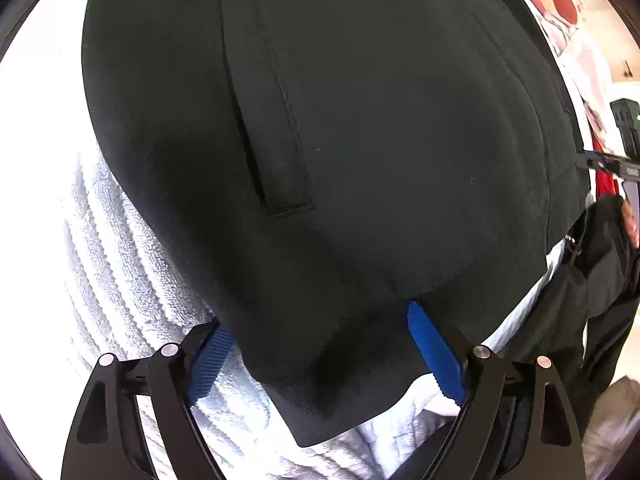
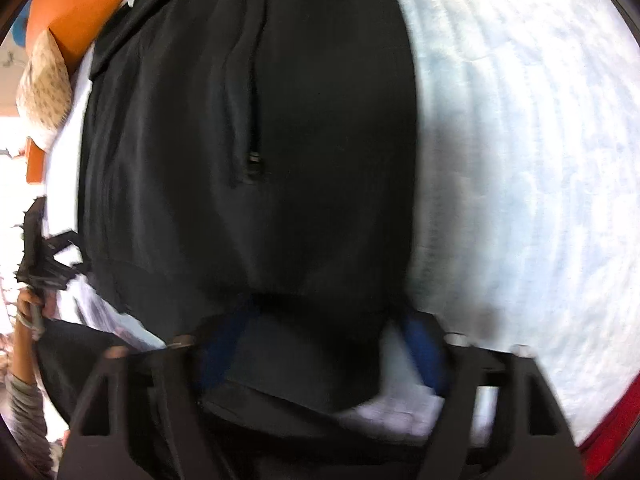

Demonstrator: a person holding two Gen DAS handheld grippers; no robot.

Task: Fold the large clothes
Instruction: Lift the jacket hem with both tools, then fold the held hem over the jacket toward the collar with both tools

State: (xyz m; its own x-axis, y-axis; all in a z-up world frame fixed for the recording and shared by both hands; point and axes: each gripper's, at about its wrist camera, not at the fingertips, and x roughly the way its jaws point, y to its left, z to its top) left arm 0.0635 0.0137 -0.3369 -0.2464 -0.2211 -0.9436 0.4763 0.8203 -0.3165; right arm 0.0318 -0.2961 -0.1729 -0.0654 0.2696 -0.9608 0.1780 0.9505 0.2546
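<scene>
A large black garment [image 1: 360,120] with a stitched slit pocket [image 1: 276,140] lies spread on a white ribbed bedspread [image 1: 120,280]. My left gripper [image 1: 320,344] stands open, its blue pads [image 1: 436,354] on either side of the garment's near corner without squeezing it. The right wrist view is blurred. It shows the same garment [image 2: 248,120], here with a zipped pocket [image 2: 254,112]. My right gripper [image 2: 320,348] is open too, with the black hem lying between its blue pads [image 2: 420,344]. The other hand-held gripper [image 2: 38,248] shows at the left edge, held by a hand [image 2: 26,304].
A red-and-white patterned cloth [image 1: 568,4] lies beyond the garment at the upper right. An orange cushion or board [image 2: 92,4] and a beige patterned pillow [image 2: 44,80] sit at the upper left. The bedspread [image 2: 520,160] stretches bare to the right, with a red edge [image 2: 612,452] below.
</scene>
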